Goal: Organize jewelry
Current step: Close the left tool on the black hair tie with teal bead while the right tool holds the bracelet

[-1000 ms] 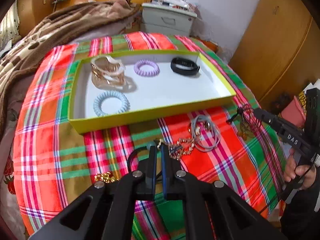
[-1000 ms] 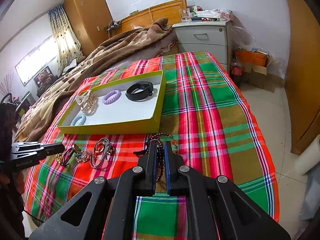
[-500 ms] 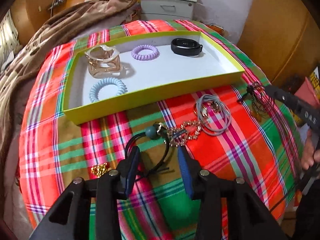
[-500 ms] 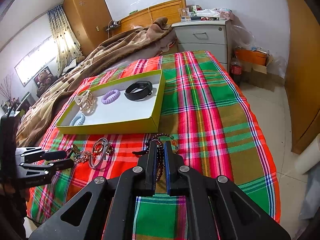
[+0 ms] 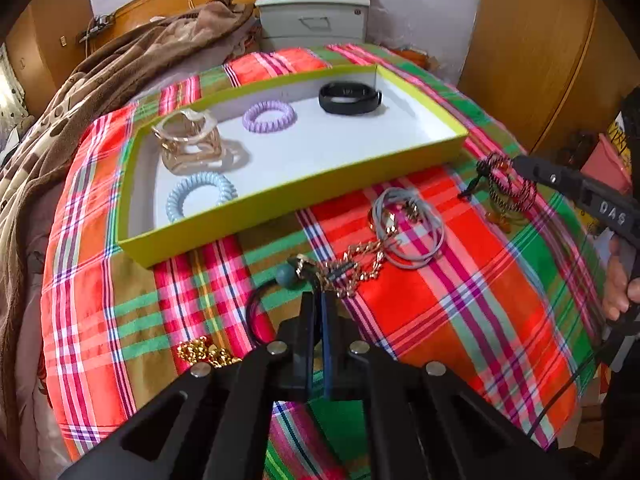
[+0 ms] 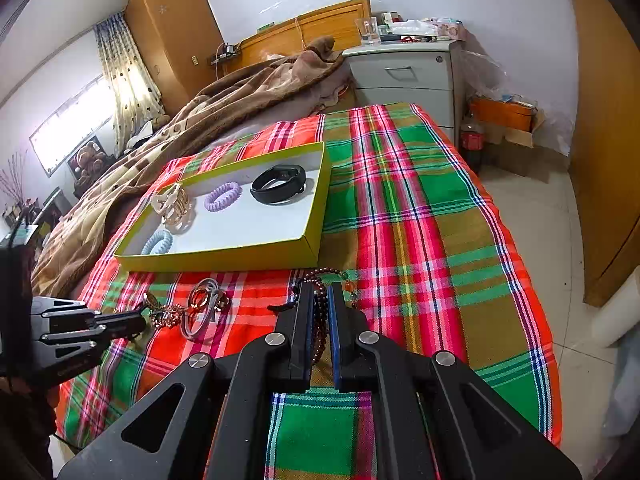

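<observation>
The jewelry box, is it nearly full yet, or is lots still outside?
Four pieces lie in the box: gold bangle, purple coil, blue coil, black band. The right gripper holds a beaded bracelet; the left gripper is shut at the gold chain. Grey ties still wait.

L claw [image 5: 319, 304] points steeply down, fingers pressed together w/ only a thin slit between; tips clamp a thin black cord; in the R wrist view the same claw [image 6: 138, 322] comes in from the left edge, lying roughly level, fingers together; R claw [image 6: 320, 292] angled down, fingers nearly together, pinching a dark red bead string; in the L wrist view it [image 5: 516, 162] reaches in from the right edge; a hand [image 5: 618, 280] grips its handle, fingers curled round; dark sleeve behind.
</observation>
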